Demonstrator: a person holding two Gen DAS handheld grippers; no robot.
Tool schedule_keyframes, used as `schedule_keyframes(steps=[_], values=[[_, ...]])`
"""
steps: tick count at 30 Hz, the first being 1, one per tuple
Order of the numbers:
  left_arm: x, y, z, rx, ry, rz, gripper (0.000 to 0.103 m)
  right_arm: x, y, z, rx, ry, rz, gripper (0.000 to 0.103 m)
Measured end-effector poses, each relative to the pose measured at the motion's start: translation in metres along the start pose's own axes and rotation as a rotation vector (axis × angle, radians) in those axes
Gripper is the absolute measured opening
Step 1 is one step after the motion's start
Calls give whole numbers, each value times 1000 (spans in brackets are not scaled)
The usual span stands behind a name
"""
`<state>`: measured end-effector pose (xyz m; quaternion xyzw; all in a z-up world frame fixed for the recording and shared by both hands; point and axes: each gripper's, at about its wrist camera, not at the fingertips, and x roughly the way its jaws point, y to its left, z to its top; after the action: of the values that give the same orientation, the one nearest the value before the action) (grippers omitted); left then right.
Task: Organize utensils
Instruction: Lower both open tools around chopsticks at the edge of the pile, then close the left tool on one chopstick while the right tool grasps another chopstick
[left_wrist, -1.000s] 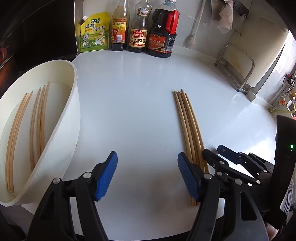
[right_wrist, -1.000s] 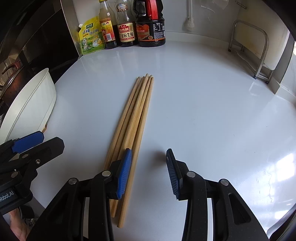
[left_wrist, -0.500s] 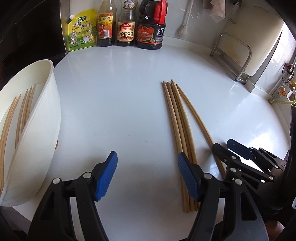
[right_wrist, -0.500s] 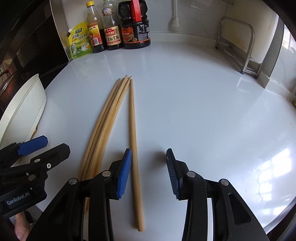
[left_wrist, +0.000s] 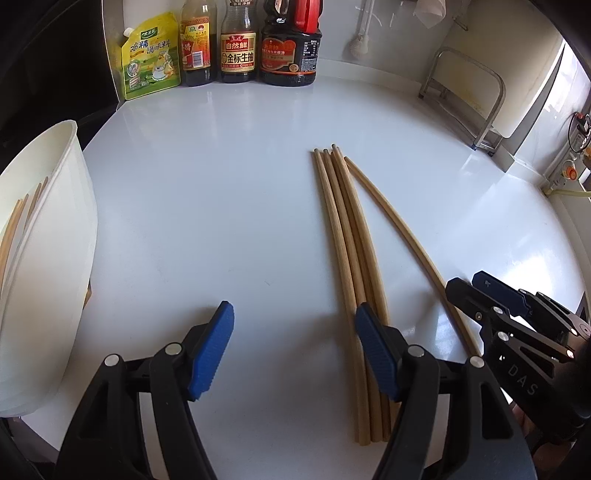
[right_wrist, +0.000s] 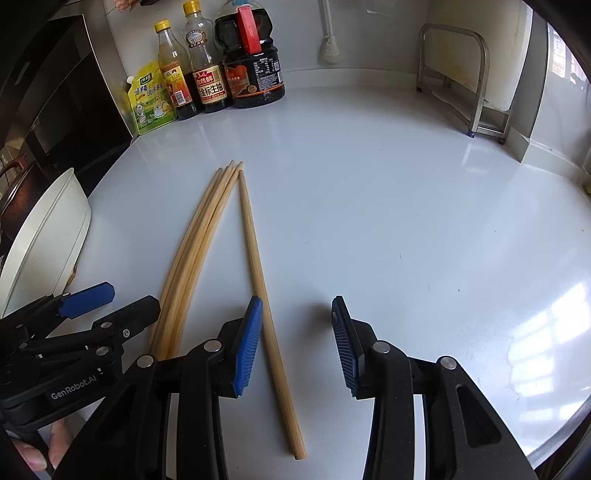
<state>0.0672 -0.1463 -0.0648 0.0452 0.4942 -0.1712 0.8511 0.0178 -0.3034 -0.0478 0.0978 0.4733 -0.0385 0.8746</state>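
Several long wooden chopsticks (left_wrist: 345, 236) lie in a bundle on the white counter, also seen in the right wrist view (right_wrist: 201, 236). One chopstick (right_wrist: 258, 277) lies split off to the right of the bundle; it also shows in the left wrist view (left_wrist: 399, 229). My right gripper (right_wrist: 297, 343) is open, with the lone chopstick running just inside its left finger. My left gripper (left_wrist: 293, 350) is open and empty, its right finger over the bundle. A white tub (left_wrist: 62, 236) at the left holds more chopsticks (left_wrist: 18, 218).
A yellow-green pouch (left_wrist: 149, 55) and three sauce bottles (left_wrist: 236, 40) stand at the back wall. A metal rack (left_wrist: 465, 96) stands at the back right. The counter's front edge is right under both grippers.
One chopstick has been split off to the right of the bundle. Both views have shifted; the tub sits further left in the left wrist view. Both grippers stay open.
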Motion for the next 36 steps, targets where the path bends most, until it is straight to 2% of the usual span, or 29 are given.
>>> schedule_keyframes(steps=[11,21,24,26,27,29,31,36], values=[[10,-2,11,-1,-14,47,72,2,4,1,-31,-4,-3,37],[22,-1,29,-10,-20,84,70,9,19,3,-124,4,-69,37],[23,-4,31,5,-26,94,61,10,23,4,-143,-2,-69,37],[21,-5,31,11,-30,88,42,11,25,3,-154,-9,-71,33],[20,-6,30,16,-32,84,36,11,26,3,-161,-11,-66,31],[18,-8,28,26,-31,69,12,10,30,3,-176,-11,-68,14],[17,-9,26,27,-22,48,7,10,31,2,-183,-10,-74,7],[11,-12,16,40,-10,1,7,7,26,0,-143,-9,-45,6]])
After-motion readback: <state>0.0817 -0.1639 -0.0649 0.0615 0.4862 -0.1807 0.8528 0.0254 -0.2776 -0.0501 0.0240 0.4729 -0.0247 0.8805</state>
